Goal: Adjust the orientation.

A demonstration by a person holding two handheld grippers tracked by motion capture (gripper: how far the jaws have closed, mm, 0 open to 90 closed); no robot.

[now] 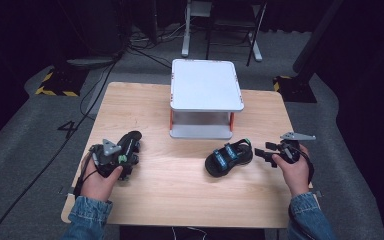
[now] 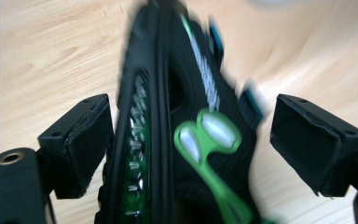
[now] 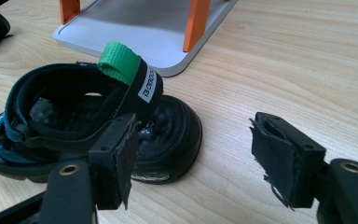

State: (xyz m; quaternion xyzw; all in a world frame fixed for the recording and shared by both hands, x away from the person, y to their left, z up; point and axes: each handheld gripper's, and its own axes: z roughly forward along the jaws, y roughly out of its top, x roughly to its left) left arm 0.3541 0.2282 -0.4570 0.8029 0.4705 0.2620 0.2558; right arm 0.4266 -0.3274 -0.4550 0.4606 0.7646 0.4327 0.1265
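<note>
Sandals are seen on the wooden table (image 1: 180, 190): one sandal (image 1: 228, 157) lies at about five o'clock from the white shelf (image 1: 206, 85), and the other sandal (image 1: 129, 148) lies at about eight o'clock from it. The left gripper (image 1: 125, 160) is held with its jaws spread on either side of that second sandal, not clamped on it. The right gripper (image 1: 261, 153) is held just at three o'clock of the first sandal, with jaws open and nothing between them.
</note>
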